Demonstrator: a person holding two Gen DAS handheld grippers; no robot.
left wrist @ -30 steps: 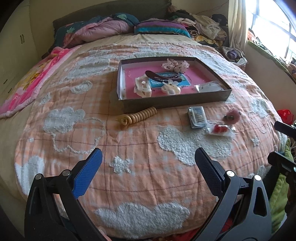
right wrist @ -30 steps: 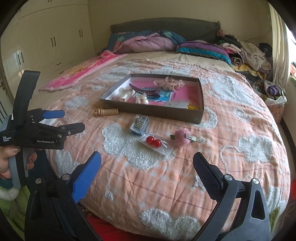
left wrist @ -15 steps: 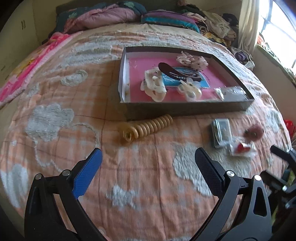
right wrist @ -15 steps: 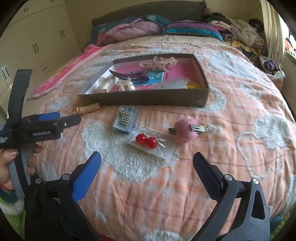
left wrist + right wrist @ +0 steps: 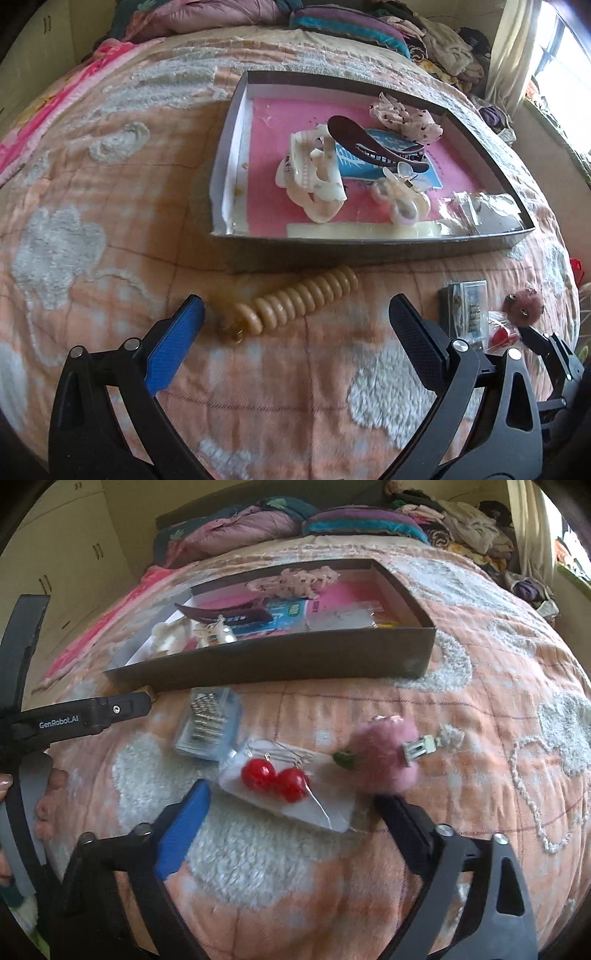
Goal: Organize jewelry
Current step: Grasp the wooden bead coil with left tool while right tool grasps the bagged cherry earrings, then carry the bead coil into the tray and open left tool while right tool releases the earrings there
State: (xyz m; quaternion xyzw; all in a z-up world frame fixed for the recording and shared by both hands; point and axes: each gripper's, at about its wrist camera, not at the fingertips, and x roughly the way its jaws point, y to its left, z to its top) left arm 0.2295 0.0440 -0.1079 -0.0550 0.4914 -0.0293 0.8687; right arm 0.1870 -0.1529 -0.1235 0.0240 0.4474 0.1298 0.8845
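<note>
A dark shallow box [image 5: 369, 247] with a pink floor holds white hair clips [image 5: 314, 184], a dark red clip [image 5: 373, 147] and a dotted scrunchie [image 5: 406, 118]. A beige spiral hair tie [image 5: 295, 299] lies on the bed in front of it. My left gripper [image 5: 295, 325] is open, just short of the tie. My right gripper [image 5: 291, 808] is open, its jaws on either side of a clear bag of red ball earrings [image 5: 275, 779]. A pink pompom clip [image 5: 384, 753] and a clear box of pins [image 5: 207, 720] lie beside the bag.
Everything rests on a peach quilt with white clouds [image 5: 92, 221]. Pillows and piled clothes [image 5: 369, 524] lie at the head of the bed. The left gripper's body [image 5: 74, 716] shows at the left of the right wrist view. Cupboards [image 5: 66, 565] stand far left.
Both grippers have moved forward and down toward the bed. The left one has closed in on the spiral hair tie, the right one on the earring bag. Both stay open.
</note>
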